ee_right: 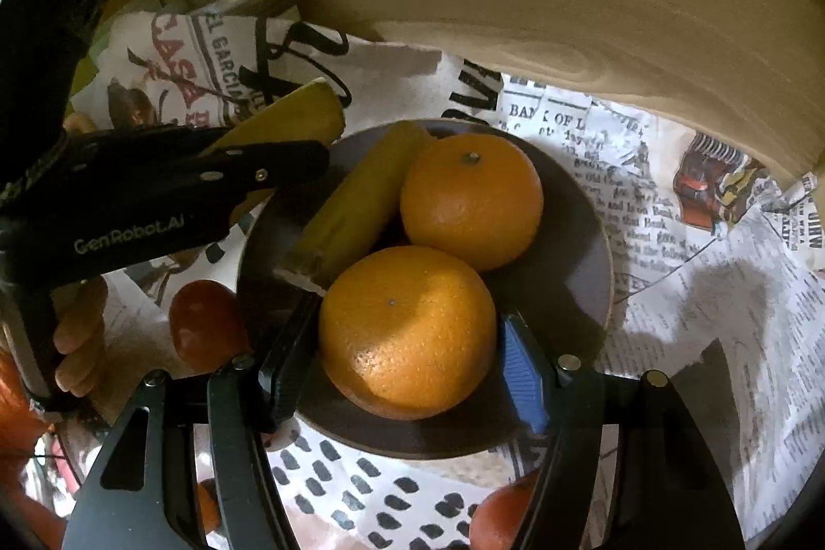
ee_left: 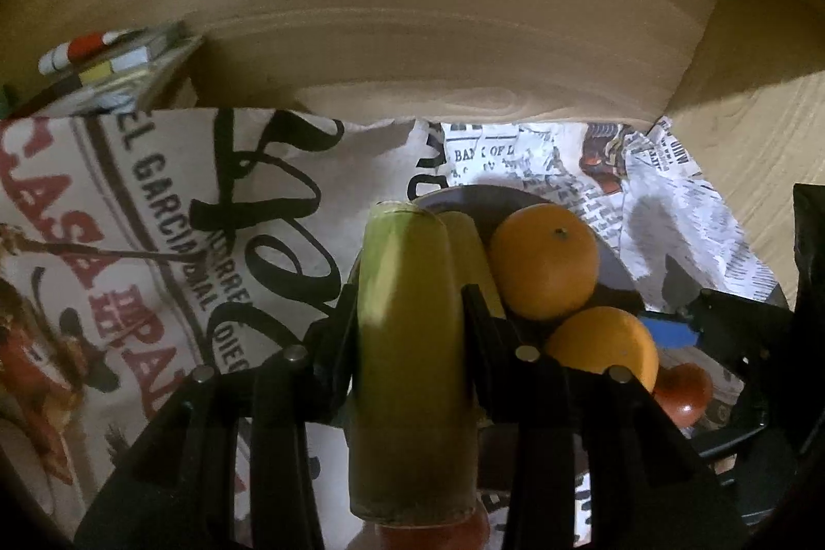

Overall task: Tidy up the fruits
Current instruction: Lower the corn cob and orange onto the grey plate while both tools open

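Left hand-held gripper: angled downward, jaws clamped on a banana. Right hand-held gripper: angled downward, jaws closed against an orange. Bare fingers wrap the left tool's handle.

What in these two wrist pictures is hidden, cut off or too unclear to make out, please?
- Left wrist view: the red fruit is half behind the near orange and left gripper linkage; its kind is unclear.
- Left wrist view: the second banana is mostly behind the held banana.
- Right wrist view: whether the held orange rests on the plate is hidden by the orange itself.
- Right wrist view: the reddish fruit is cut by the bottom edge.
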Available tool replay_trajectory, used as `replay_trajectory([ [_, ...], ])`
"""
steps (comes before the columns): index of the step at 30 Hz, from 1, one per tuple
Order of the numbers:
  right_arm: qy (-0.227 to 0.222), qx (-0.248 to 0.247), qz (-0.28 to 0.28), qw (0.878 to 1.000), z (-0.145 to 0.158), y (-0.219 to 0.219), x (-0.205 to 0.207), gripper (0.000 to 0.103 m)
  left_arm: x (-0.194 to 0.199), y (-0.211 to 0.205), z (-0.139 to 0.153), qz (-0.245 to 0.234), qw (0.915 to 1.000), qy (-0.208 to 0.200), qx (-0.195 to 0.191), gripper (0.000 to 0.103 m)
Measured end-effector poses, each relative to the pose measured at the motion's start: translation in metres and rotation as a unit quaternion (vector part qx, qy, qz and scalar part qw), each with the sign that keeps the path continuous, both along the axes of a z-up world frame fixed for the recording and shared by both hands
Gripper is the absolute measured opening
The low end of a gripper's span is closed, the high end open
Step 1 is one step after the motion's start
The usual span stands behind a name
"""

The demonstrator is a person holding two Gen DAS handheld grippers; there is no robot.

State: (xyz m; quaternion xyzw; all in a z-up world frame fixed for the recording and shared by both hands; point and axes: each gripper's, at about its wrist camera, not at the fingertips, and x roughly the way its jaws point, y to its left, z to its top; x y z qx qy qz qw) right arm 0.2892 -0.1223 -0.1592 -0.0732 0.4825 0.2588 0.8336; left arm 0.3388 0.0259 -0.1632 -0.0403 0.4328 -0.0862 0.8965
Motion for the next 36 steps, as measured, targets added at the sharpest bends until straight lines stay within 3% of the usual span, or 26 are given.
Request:
replay_trajectory([
  [5, 0.005, 0.002, 0.002, 1.0, -0.003, 0.0, 0.003, 0.063, 0.006, -0.004, -0.007, -0.009, 0.9999, 0.013, -0.004, 0.039],
  [8, 0.002, -0.008, 0.007, 1.0, -0.003, 0.002, 0.001, 0.064, 0.004, -0.005, -0.003, 0.002, 1.0, -0.001, 0.007, 0.039],
  [12, 0.0, -0.019, 0.01, 1.0, -0.002, 0.004, -0.001, 0.064, -0.003, -0.003, 0.007, -0.009, 0.9999, -0.009, -0.009, 0.04],
  [14, -0.001, -0.014, 0.006, 1.0, 0.001, 0.0, -0.003, 0.068, -0.009, -0.003, 0.013, -0.006, 0.9998, -0.017, -0.002, 0.041],
  [16, -0.013, -0.005, -0.003, 1.0, 0.008, -0.005, -0.006, 0.079, -0.016, -0.002, 0.019, -0.005, 0.9997, -0.023, 0.0, 0.042],
  [26, -0.063, 0.03, -0.056, 0.996, 0.051, -0.043, -0.029, 0.082, -0.065, 0.009, 0.046, 0.002, 0.9978, -0.064, 0.016, 0.059],
  [36, -0.061, 0.009, -0.092, 0.994, 0.042, -0.074, -0.054, 0.082, -0.099, 0.009, 0.023, -0.016, 0.9987, -0.037, 0.031, 0.063],
])
